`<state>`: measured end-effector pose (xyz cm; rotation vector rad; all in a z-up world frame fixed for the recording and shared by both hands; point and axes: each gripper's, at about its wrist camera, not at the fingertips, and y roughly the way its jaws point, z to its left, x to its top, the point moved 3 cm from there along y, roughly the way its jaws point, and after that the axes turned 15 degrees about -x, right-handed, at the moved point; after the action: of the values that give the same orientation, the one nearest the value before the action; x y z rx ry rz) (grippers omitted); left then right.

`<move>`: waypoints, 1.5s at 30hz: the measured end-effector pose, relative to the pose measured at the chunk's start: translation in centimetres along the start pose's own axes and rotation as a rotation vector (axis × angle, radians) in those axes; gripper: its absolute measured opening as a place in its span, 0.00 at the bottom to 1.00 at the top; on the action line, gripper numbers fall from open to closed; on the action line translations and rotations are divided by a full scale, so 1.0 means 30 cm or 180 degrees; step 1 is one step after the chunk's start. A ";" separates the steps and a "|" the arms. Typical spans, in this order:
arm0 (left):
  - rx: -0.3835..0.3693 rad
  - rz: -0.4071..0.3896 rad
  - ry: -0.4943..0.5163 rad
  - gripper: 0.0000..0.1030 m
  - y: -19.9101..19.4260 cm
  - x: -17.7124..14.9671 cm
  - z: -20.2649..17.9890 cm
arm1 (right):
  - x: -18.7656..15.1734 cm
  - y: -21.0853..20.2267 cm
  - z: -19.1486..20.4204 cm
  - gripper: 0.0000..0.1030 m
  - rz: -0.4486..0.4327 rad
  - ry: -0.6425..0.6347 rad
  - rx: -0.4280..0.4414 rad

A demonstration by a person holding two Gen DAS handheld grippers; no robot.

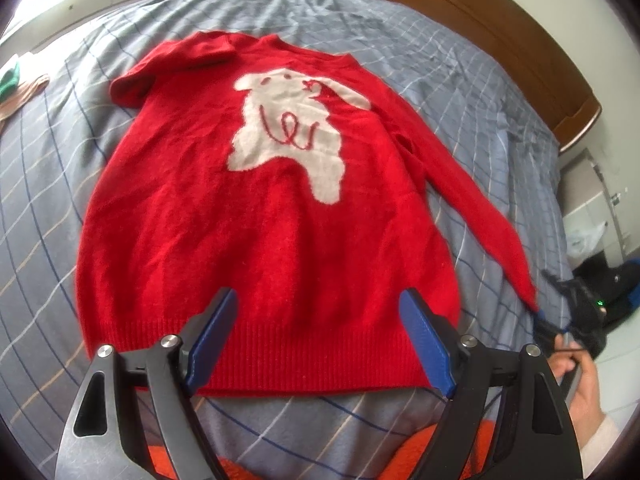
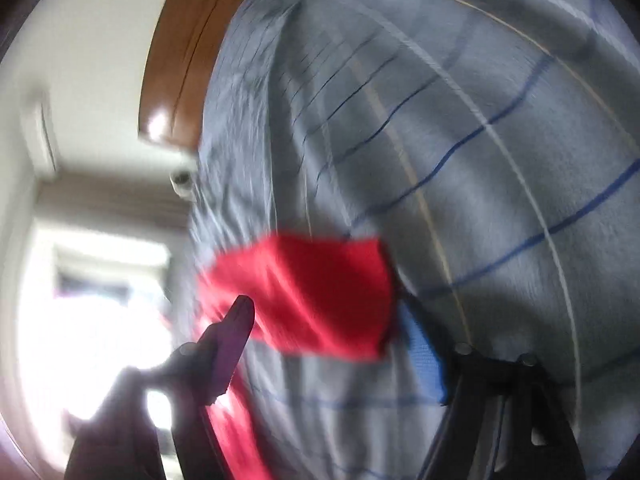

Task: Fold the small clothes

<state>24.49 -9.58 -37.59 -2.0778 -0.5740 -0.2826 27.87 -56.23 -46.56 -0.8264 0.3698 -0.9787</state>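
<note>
Sweater (image 1: pixel 256 216) flat, face up, mid-bed (image 1: pixel 460 80), hem toward near edge. No fold made; all folds remain. Your left gripper (image 1: pixel 316 340) gapes over hem, empty. Right gripper (image 2: pixel 332 344) parted around right cuff (image 2: pixel 316 296); grip unconfirmed.

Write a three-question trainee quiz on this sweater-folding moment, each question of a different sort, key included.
1. True or false: the red knit sweater with a white animal design lies spread on the grey checked bedsheet.
2. The left gripper hovers over which part? A collar B ribbed hem C sleeve
3. Fill in: the sleeve cuff lies between the right gripper's open ____.

Key: 1 true; 2 B; 3 fingers
</note>
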 end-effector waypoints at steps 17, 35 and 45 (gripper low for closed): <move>-0.0025 0.0178 -0.0047 0.82 -0.024 -0.001 0.006 | -0.052 -0.122 0.087 0.48 -0.0679 -0.1225 -0.1558; 0.0656 0.0367 0.0096 0.72 0.112 1.013 0.553 | -0.732 -0.097 0.668 0.68 0.0084 -0.2881 -0.0091; 0.0608 0.0604 -0.0020 0.12 0.357 1.003 0.601 | -0.932 0.057 0.628 0.68 0.0660 -0.3300 -0.0198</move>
<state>55.48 9.35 -42.78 -1.9316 -0.3880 -0.1067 25.71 -23.67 -37.85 -1.2060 -0.4063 -0.2565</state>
